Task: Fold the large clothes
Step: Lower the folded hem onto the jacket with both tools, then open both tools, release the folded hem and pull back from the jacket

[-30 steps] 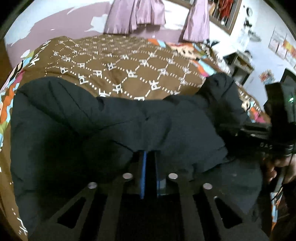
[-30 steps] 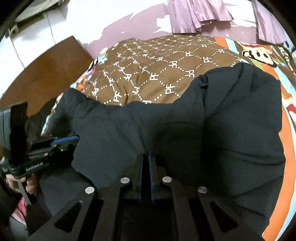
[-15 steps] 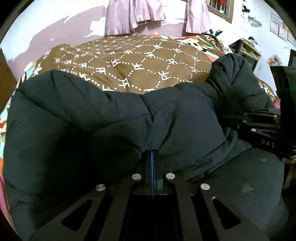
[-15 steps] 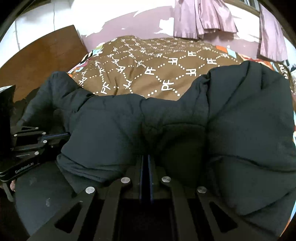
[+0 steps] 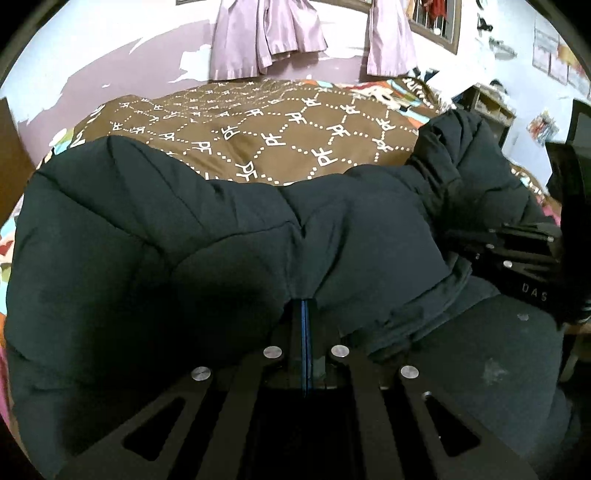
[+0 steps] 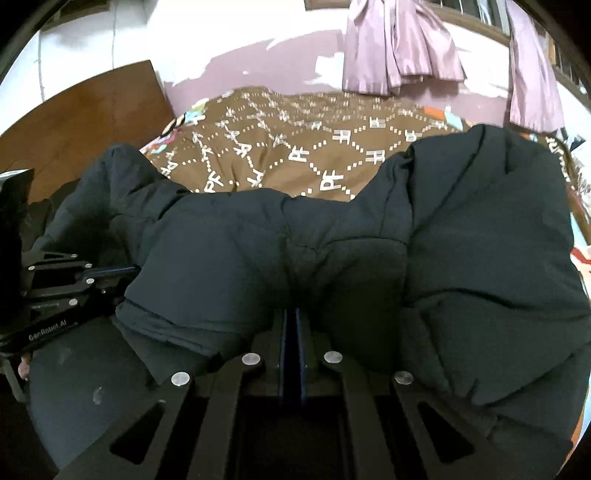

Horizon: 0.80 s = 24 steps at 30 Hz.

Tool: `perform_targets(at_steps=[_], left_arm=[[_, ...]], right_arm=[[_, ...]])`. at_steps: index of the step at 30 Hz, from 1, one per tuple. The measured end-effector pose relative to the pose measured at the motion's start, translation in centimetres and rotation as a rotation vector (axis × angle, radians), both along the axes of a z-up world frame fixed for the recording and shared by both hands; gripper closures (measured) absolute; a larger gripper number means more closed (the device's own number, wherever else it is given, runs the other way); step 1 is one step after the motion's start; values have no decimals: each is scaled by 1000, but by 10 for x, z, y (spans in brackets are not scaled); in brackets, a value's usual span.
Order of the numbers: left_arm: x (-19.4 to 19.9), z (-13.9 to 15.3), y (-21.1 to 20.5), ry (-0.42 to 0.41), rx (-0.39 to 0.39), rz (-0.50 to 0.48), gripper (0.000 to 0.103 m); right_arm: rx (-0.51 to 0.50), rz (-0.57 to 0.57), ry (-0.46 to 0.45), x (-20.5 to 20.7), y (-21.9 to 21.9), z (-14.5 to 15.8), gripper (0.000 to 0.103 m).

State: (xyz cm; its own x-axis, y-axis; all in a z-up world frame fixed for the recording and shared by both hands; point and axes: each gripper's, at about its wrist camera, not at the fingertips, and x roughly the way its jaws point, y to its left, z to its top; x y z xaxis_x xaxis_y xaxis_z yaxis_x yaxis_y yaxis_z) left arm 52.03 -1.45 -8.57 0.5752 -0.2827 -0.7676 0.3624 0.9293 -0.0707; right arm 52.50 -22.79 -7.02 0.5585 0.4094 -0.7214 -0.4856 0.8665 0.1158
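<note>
A large dark puffer jacket (image 5: 184, 251) lies bunched across the near part of the bed and fills both views (image 6: 480, 258). My left gripper (image 5: 304, 306) is shut on a fold of the jacket, its fingertips hidden in the fabric. My right gripper (image 6: 291, 314) is shut on another fold of the jacket in the same way. Each gripper shows in the other's view, the right one at the right edge (image 5: 517, 254) and the left one at the left edge (image 6: 74, 280), both against the jacket's near hem.
The bed carries a brown blanket with a white dotted diamond pattern (image 5: 280, 125) over a colourful sheet (image 6: 192, 118). Purple curtains (image 5: 266, 33) hang on the far wall. A wooden headboard (image 6: 85, 114) stands at the left, shelves (image 5: 487, 107) at the right.
Both grippers have moved forward and up with the jacket held, and its folded part has rolled further over the brown blanket. Both stay shut.
</note>
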Motion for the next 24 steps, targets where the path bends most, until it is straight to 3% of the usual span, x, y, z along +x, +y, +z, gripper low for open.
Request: perform_targets(at_steps=[5,8,11,14,16,19,24], left_arm=[[-2,11,12,-3,-90,12,101],[-8,29,16,-50,-142,6,99],[-11,44,10,-85,-200,-49,98],[-8,47,2,-52,-247,-100,98],[-3,42,-4,-9,-236,-124,97],[10,21,-18,104,-109,-134,97],[13,10,-25,121,-46,-112,97]], right_arm=[[106,11,2,0,-13,6,95],[168,10,-13,-3,-22,15,87],[182,13,-32,-5,-22,24,79],[184,17,-25,-8,-23,23,79],[182,18,-8,-8,-23,22,78],[109,31,18,-6,-16,16,78],[73,11,60,2,-7,5,78]])
